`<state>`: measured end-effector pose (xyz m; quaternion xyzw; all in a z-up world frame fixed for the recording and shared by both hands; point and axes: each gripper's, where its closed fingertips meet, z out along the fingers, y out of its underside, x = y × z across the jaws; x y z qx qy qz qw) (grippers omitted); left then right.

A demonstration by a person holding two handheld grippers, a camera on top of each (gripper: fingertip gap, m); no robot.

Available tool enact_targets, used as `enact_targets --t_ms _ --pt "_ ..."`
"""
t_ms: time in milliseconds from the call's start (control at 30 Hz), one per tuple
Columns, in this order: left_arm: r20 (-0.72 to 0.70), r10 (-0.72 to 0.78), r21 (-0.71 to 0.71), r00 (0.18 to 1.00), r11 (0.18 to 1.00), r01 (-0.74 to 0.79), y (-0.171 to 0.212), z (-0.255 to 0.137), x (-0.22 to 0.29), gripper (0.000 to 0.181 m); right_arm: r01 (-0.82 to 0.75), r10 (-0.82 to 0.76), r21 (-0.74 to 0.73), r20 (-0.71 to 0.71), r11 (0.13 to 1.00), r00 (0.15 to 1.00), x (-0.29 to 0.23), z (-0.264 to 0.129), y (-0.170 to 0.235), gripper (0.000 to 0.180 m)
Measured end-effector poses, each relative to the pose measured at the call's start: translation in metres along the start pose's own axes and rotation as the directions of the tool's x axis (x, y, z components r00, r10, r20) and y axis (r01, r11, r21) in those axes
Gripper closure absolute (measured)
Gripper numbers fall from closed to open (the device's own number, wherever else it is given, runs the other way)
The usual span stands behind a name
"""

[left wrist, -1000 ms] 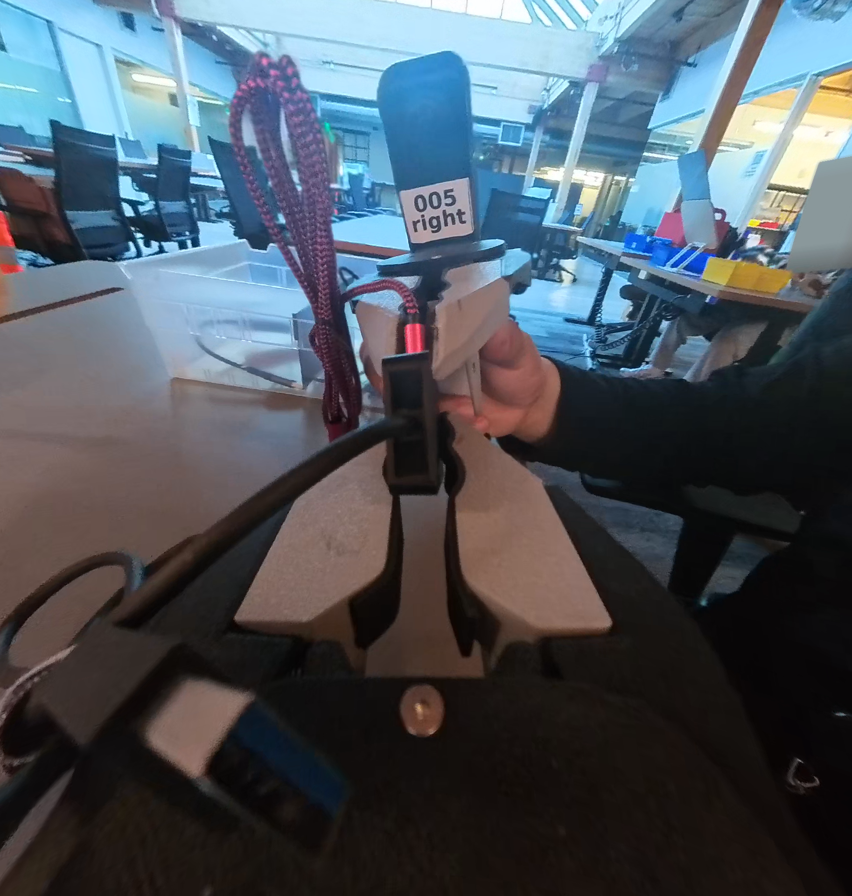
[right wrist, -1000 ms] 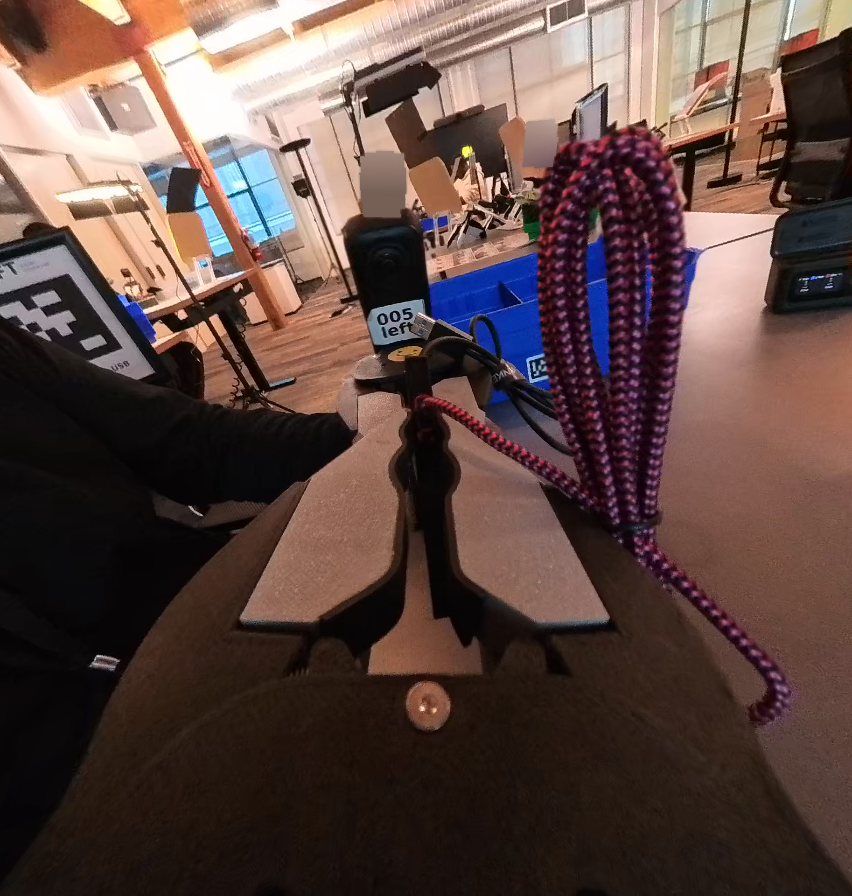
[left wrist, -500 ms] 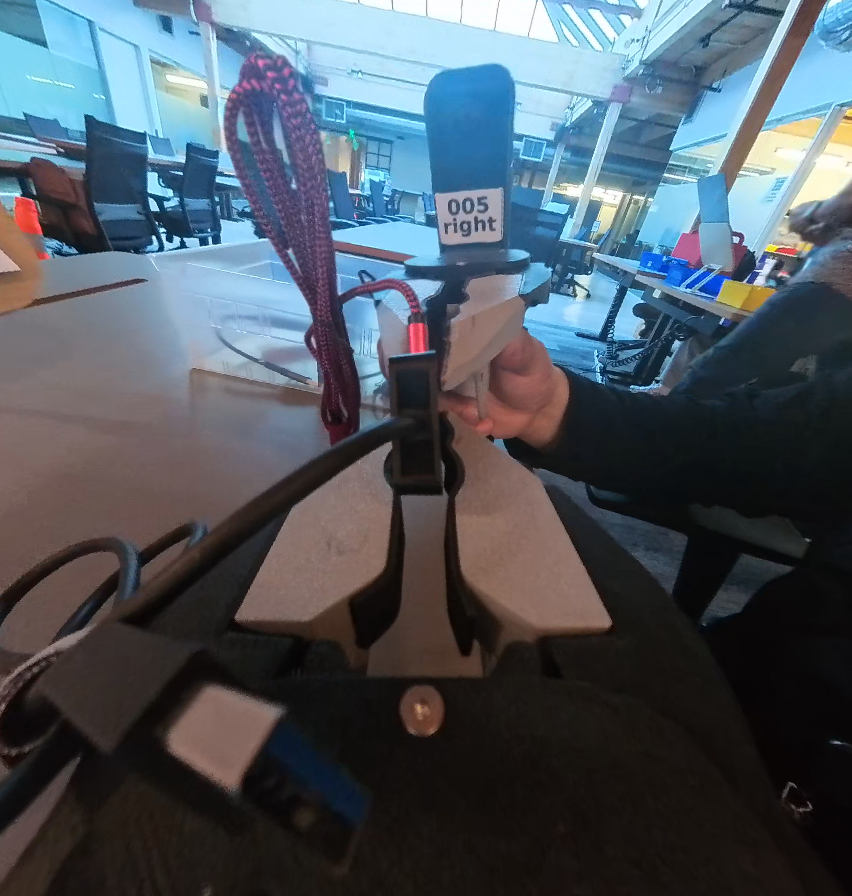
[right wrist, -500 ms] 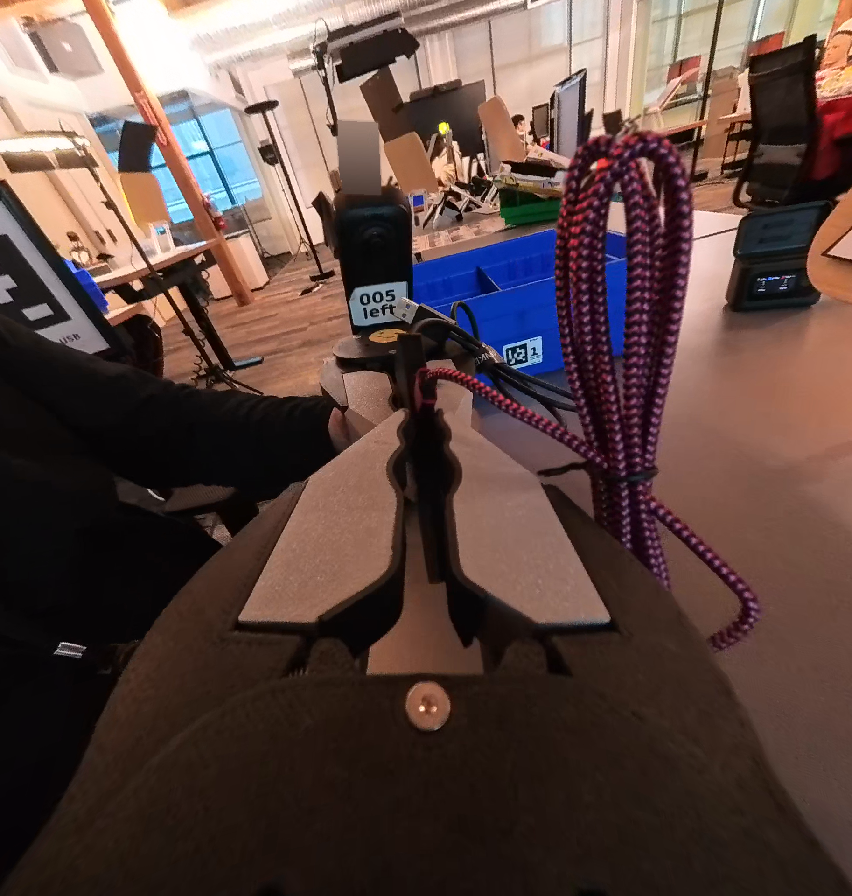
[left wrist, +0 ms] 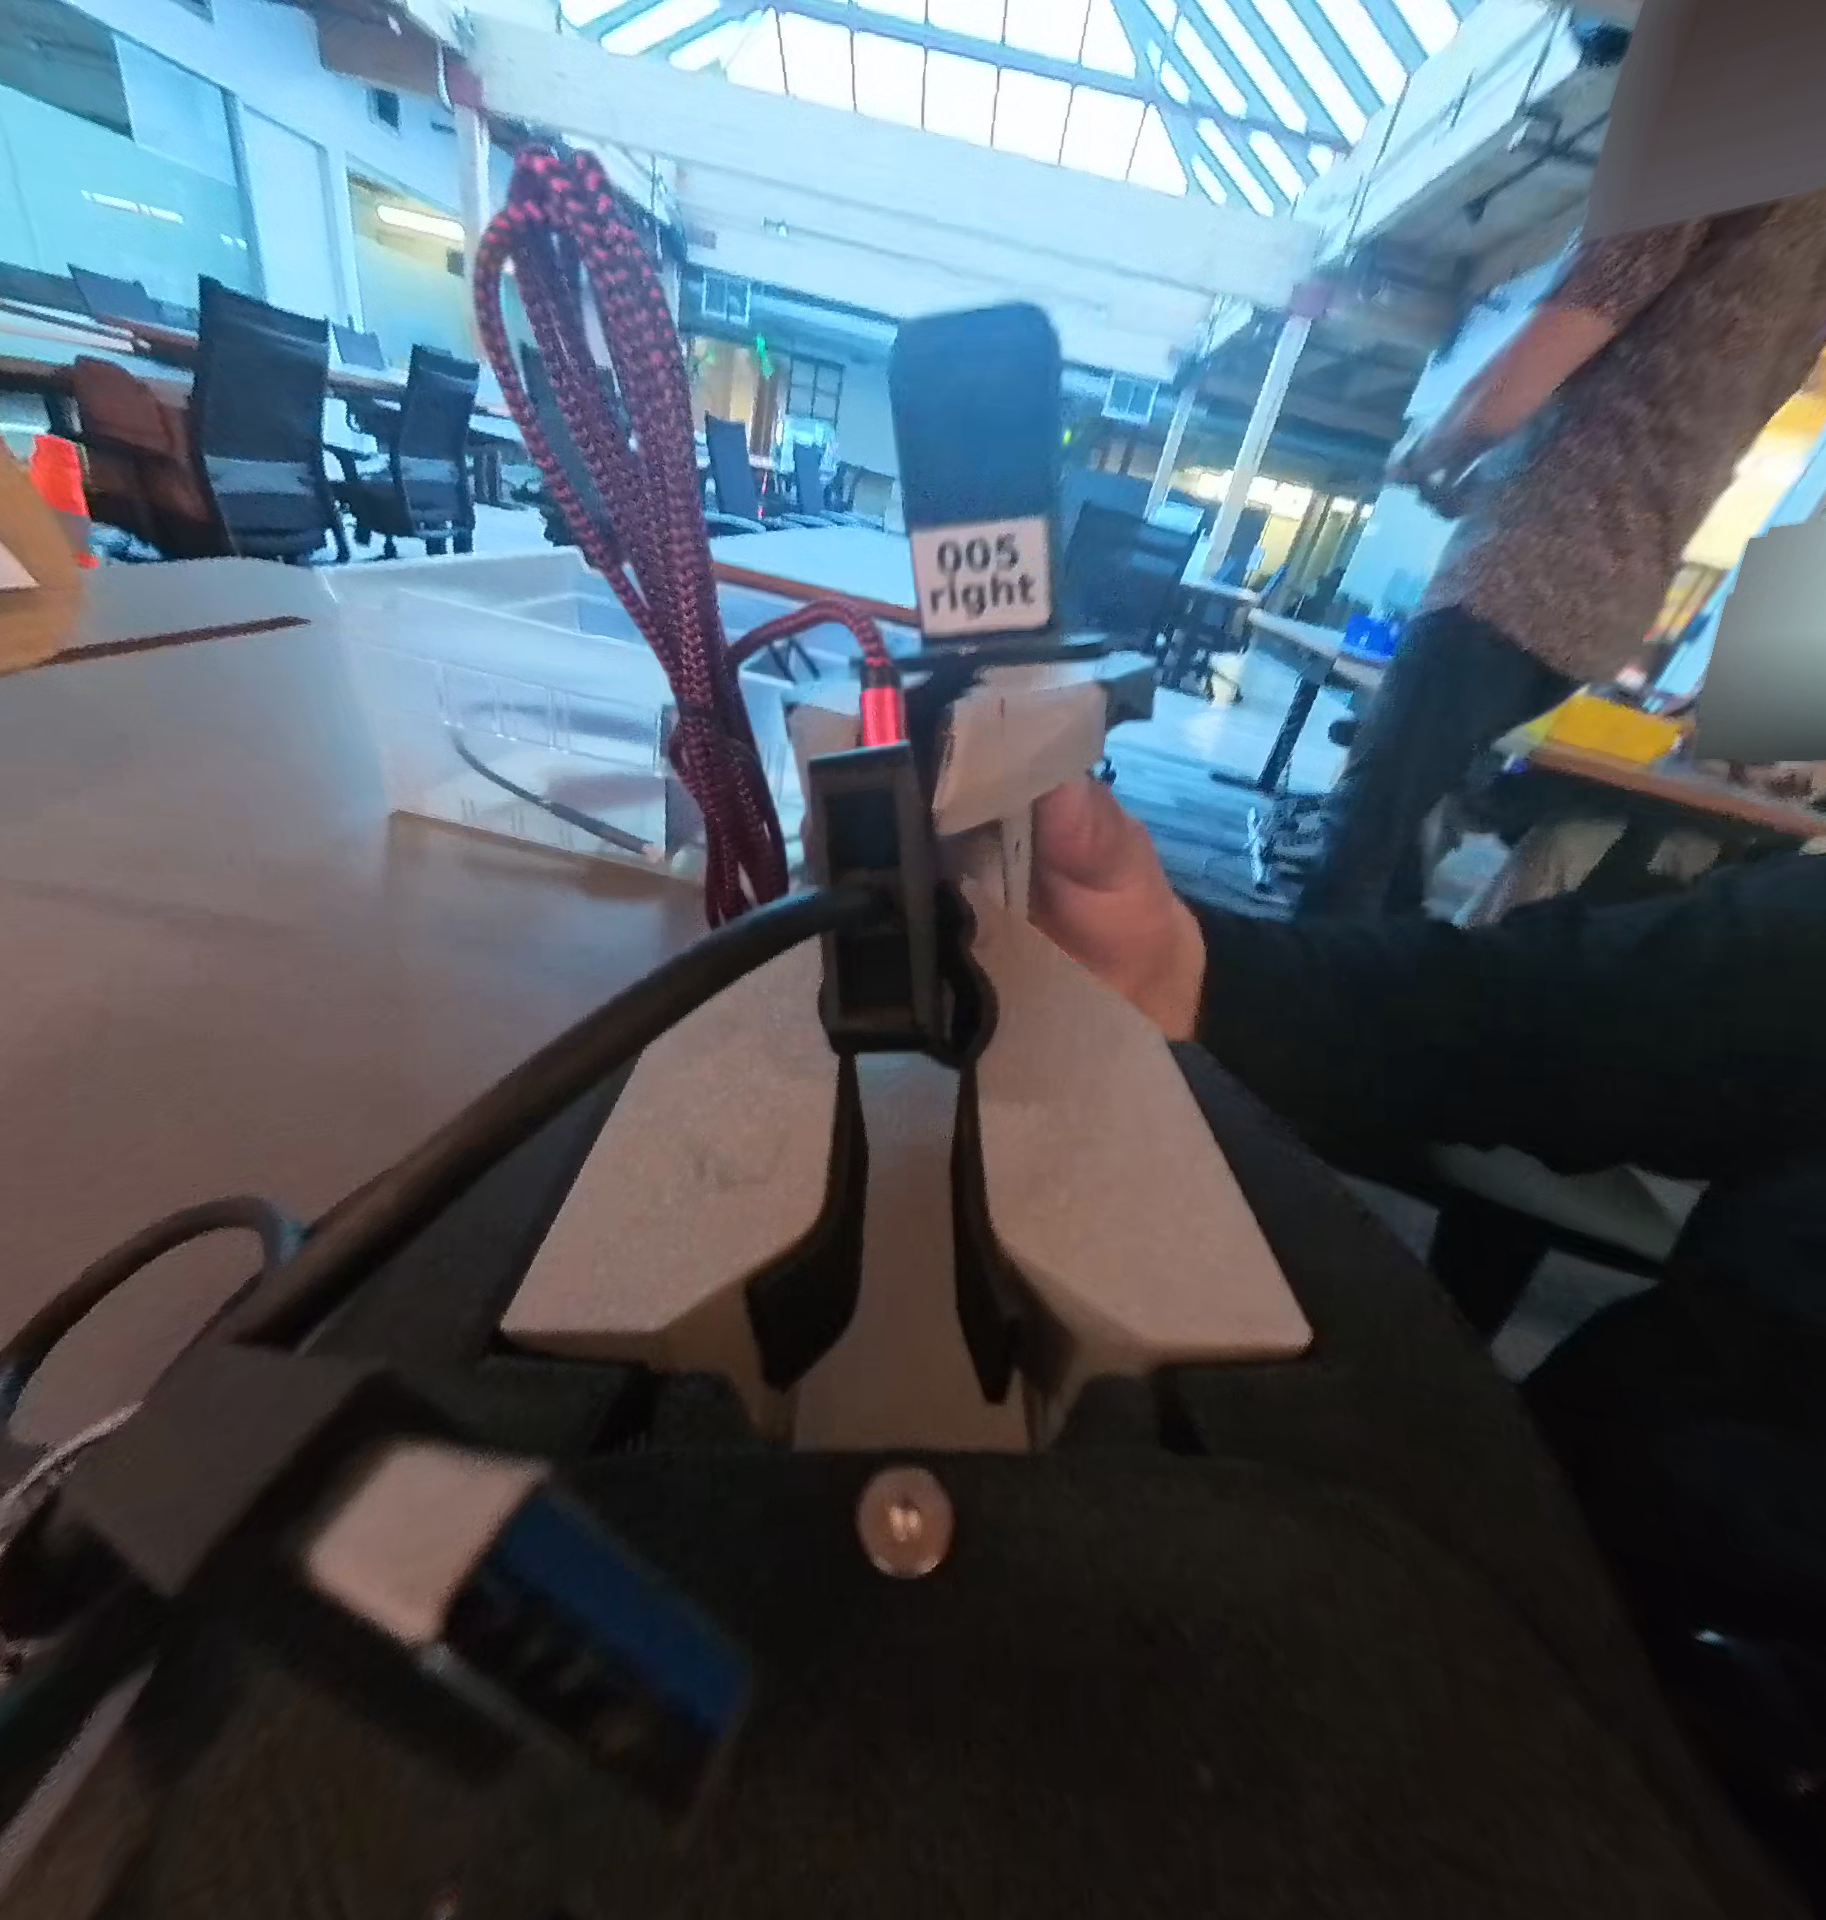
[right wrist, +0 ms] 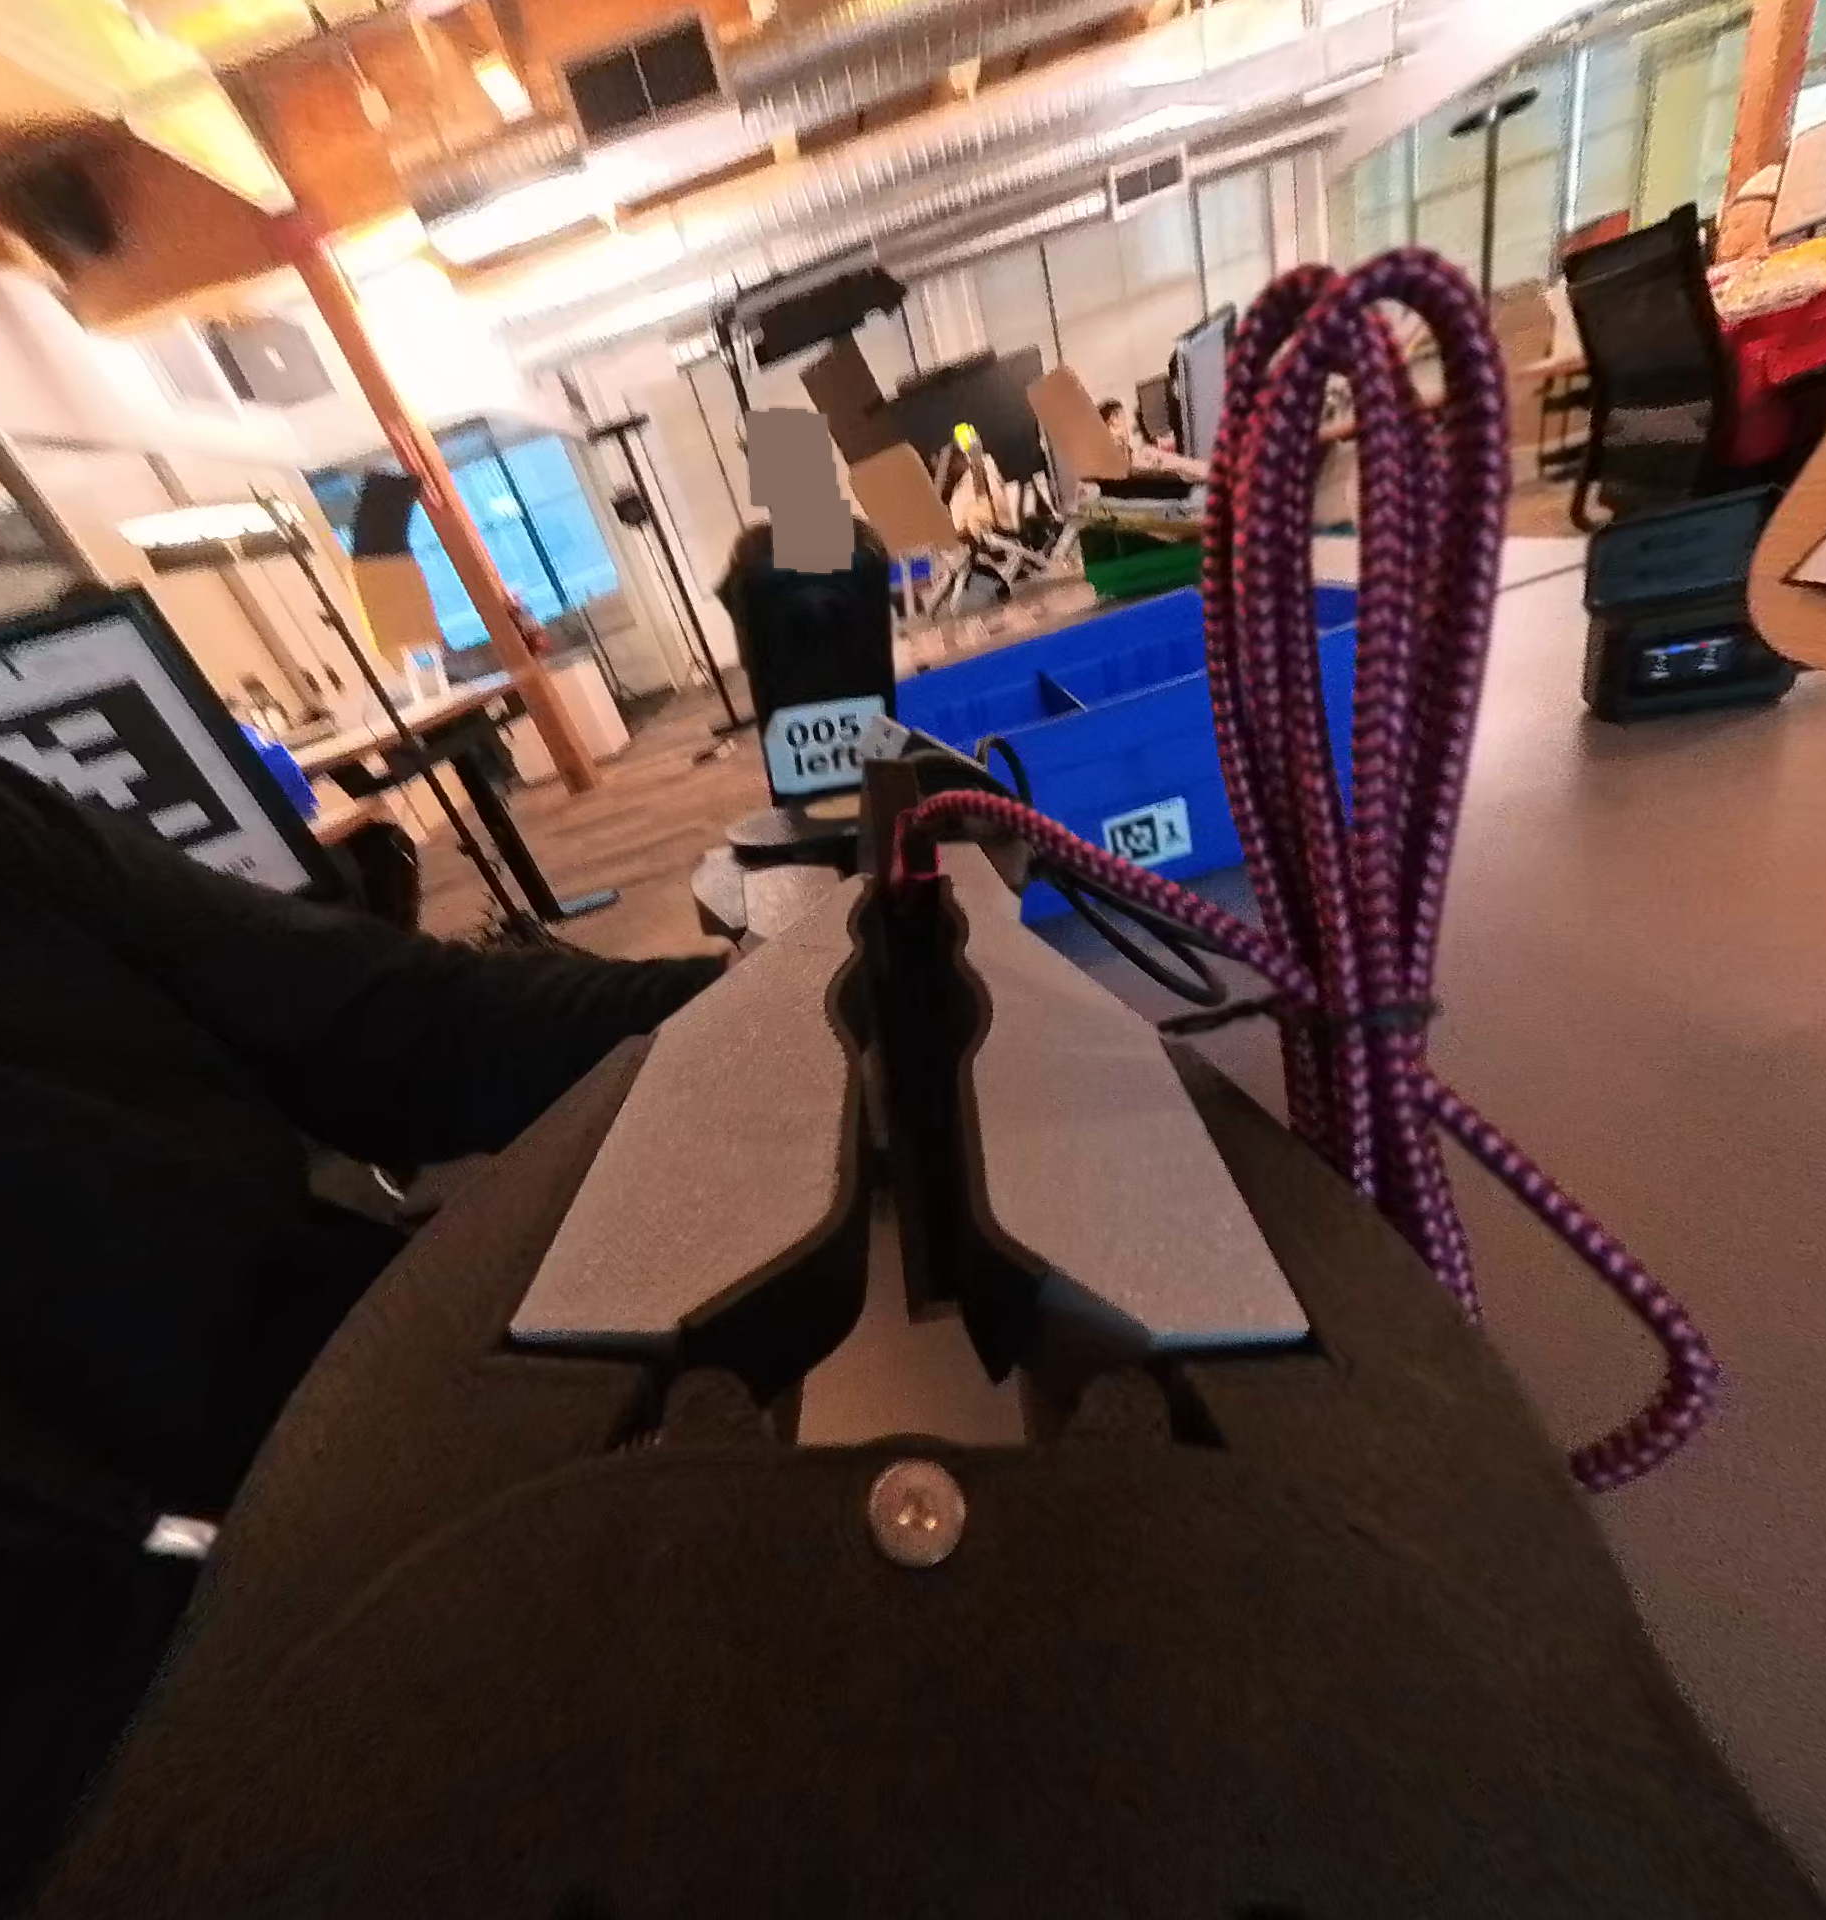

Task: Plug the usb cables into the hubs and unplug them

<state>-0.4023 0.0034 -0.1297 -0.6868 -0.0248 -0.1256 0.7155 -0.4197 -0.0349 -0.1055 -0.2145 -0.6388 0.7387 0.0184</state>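
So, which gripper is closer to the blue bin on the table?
Left. In the right wrist view the left gripper sits just in front of the blue bin, holding the black hub. The right gripper is nearer the camera, clamped on the red braided cable.

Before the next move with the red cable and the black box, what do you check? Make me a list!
1. Left tool shut on the black hub: ok.
2. Right tool shut on the red plug: ok.
3. Red plug meets the hub's top end: ok.
4. Plug pushed fully in: cannot tell.
5. Braided cable tied in a bundle: ok.
6. Hub's black lead curves off to the side, clear of the tool tips: ok.
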Motion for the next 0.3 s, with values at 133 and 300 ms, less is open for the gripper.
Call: enact_targets --t_ms 133,300 --pt "0.016 -0.123 0.091 0.992 0.988 0.121 -0.009 -0.001 -0.009 0.171 -0.076 0.078 0.075 -0.014 0.994 0.997 0.010 0.005 -0.007 0.174" --pt "0.015 -0.193 0.168 0.981 0.968 0.188 -0.020 -0.001 -0.018 0.171 -0.193 0.199 0.229 -0.003 0.954 0.980 0.021 0.008 -0.020 0.176"
